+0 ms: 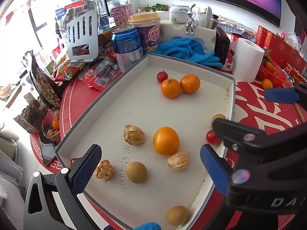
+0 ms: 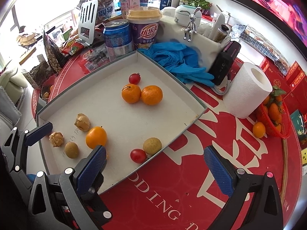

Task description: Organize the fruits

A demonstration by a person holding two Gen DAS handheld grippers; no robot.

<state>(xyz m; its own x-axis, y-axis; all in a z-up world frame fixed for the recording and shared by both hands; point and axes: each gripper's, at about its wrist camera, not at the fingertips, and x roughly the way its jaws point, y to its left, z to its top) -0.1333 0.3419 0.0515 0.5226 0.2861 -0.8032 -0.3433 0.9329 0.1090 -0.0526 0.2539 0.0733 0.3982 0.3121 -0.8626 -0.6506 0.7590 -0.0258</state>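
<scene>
From the left wrist, the left gripper (image 1: 150, 164) is hovering wide open and empty over the near end of the white tray (image 1: 229, 95), its fingers flanking an orange (image 1: 166, 140) and a longan (image 1: 136, 172).

From the right wrist, the right gripper (image 2: 155, 162) is gaping empty above the tray's (image 2: 163, 70) near right edge, near a cherry tomato (image 2: 138, 155).

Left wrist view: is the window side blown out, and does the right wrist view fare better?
Left wrist view: window clips to white, while the tray and fruit stay sharp, edges bowed by fisheye. Right wrist view: window also overexposed, tray evenly lit, soft shadows only.
</scene>
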